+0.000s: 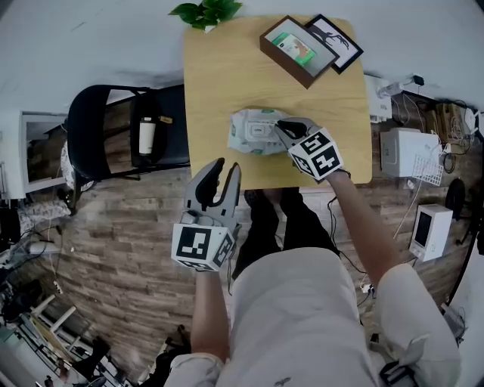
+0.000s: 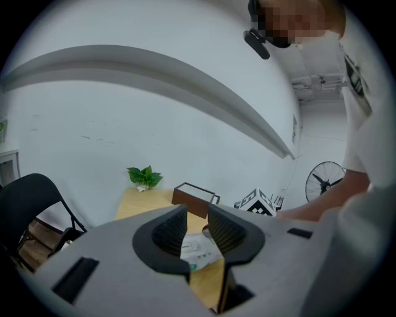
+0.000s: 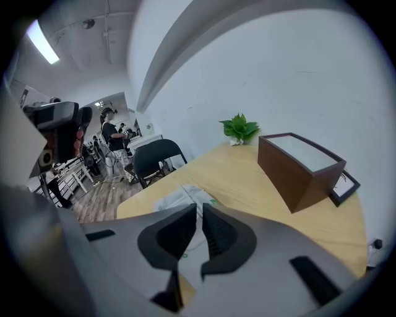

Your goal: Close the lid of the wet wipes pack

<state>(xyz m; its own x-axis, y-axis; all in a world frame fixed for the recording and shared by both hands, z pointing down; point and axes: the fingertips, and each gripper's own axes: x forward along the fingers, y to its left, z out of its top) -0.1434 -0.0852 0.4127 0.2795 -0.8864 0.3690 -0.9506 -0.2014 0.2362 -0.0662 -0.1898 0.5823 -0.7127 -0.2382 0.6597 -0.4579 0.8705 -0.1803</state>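
A white-and-green wet wipes pack (image 1: 253,130) lies near the front edge of the wooden table (image 1: 219,75). Its white lid (image 1: 262,131) looks flat on top. My right gripper (image 1: 286,126) hovers over the pack's right end, its jaws only slightly apart with nothing between them. In the right gripper view the pack (image 3: 179,198) shows just past the right gripper (image 3: 199,210). My left gripper (image 1: 224,168) hangs off the table's front edge, open and empty, aimed at the pack. The left gripper view shows the pack (image 2: 201,251) through the gap of the left gripper (image 2: 197,217).
A brown box (image 1: 297,50) and a black picture frame (image 1: 340,39) stand at the table's back right, a small plant (image 1: 206,10) at the back edge. A black chair (image 1: 113,132) with a bottle (image 1: 147,136) stands left. White devices (image 1: 404,151) sit right.
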